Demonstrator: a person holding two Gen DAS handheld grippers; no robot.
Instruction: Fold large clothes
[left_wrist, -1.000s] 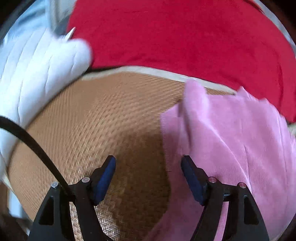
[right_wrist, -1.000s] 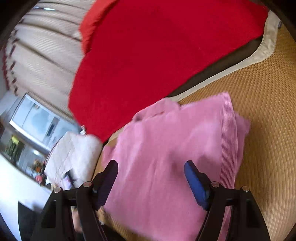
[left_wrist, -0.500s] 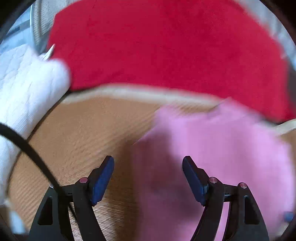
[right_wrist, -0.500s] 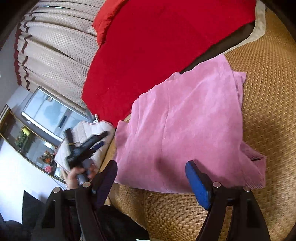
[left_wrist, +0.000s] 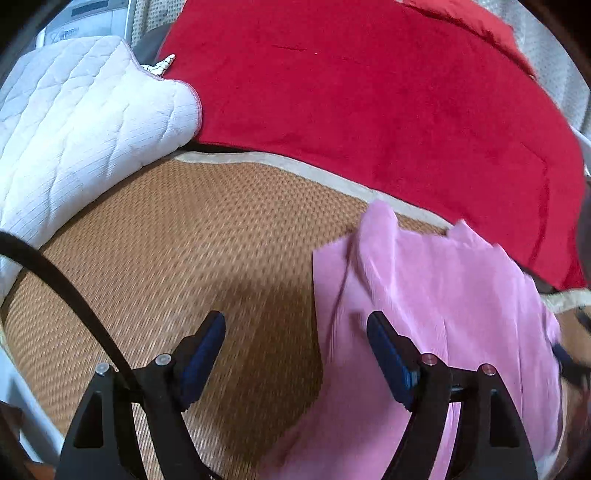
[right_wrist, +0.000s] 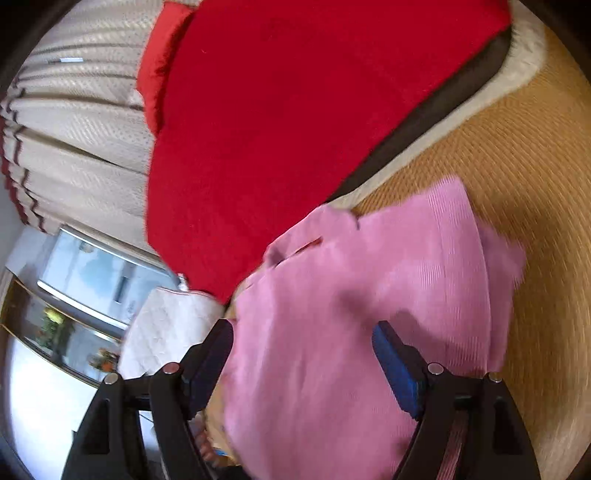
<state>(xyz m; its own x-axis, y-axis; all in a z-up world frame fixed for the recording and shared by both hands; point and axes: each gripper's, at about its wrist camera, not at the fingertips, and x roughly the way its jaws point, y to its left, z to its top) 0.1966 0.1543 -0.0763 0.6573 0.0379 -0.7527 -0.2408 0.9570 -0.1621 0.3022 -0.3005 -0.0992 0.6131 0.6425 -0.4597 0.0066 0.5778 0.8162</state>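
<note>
A pink ribbed garment (left_wrist: 443, 288) lies folded on a woven tan mat (left_wrist: 184, 240), its far corners near the mat's pale border. My left gripper (left_wrist: 295, 343) hovers over the garment's left edge; its jaws are opening, the pads touch nothing, and the cloth lies below them on the mat. In the right wrist view the same pink garment (right_wrist: 369, 295) fills the lower middle. My right gripper (right_wrist: 303, 350) hangs open just above it, with the cloth under both fingers and not pinched.
A big red blanket (left_wrist: 369, 92) covers the far side beyond the mat's border. At the left rests a white quilted pillow (left_wrist: 81, 110), and a black cable (left_wrist: 55, 273) crosses the lower left. Beige curtains (right_wrist: 74, 129) and a window stand behind.
The left view swung right over the pink garment, then back to its left edge. The right gripper drew back, then came in close over the garment; the other gripper has left its view.
</note>
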